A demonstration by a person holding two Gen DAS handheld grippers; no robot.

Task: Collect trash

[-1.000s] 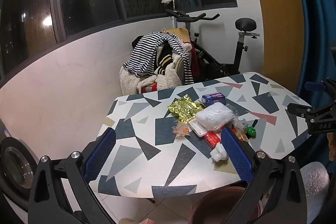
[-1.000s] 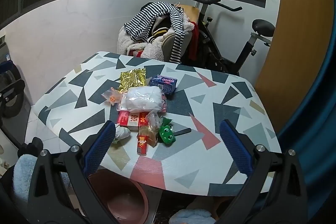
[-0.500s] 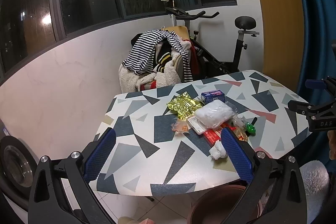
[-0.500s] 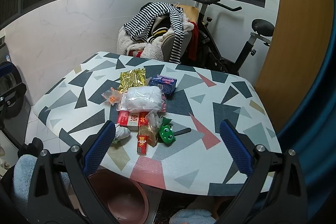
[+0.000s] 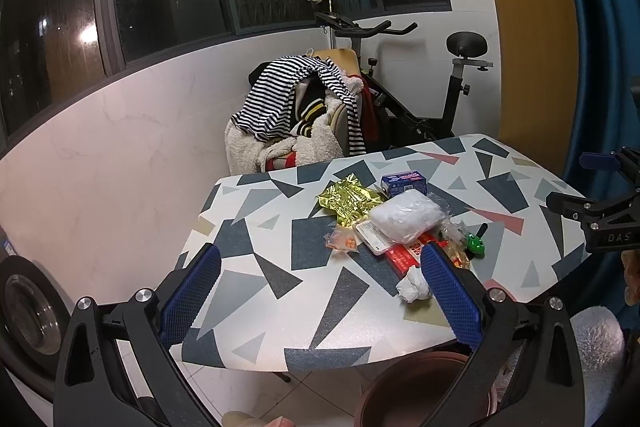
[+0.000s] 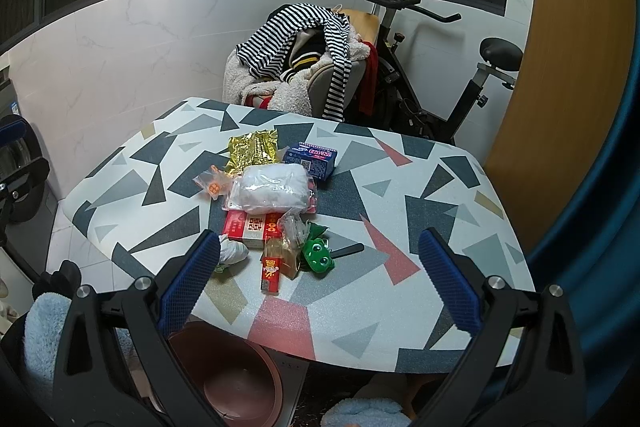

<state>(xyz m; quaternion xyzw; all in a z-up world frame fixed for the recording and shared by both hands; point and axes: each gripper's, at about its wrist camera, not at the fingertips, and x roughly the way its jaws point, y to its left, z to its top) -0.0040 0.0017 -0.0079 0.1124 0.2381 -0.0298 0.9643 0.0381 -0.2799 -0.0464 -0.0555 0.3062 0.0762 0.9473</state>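
**Light, crinkly litter heaped mid-tabletop, nothing yet gripped**

Nearest, the left hand-held gripper (image 5: 320, 291) and the right hand-held gripper (image 6: 318, 281) are both held spread wide with nothing between the blue pads, short of the tabletop (image 6: 432, 195). Below the tabletop's near edge a brown bin (image 6: 240, 387) is seen on the floor.

The trash is gathered in one heap, taken here as the landmark. At its near edge lies a crumpled tissue (image 6: 232, 251), judged almost weightless and soft; it could be pinched anywhere across the wad. Just beside it lie a small red sachet (image 6: 270, 269) and a green frog toy (image 6: 317, 254), the toy likely rigid and best taken across its body. Behind these, a red box (image 6: 250, 225) is partly covered by a white plastic bag (image 6: 272, 191). The bag is judged soft, slippery and compressible, so a bunched fold on top would suit. To the heap's left a small clear packet (image 6: 212, 185) lies flat, probably hard to lift without scraping an edge. At the far side sit a gold foil wrapper (image 6: 252, 149), thin and springy, and a blue box (image 6: 311, 159), stiff-sided and likely easiest across its short sides.
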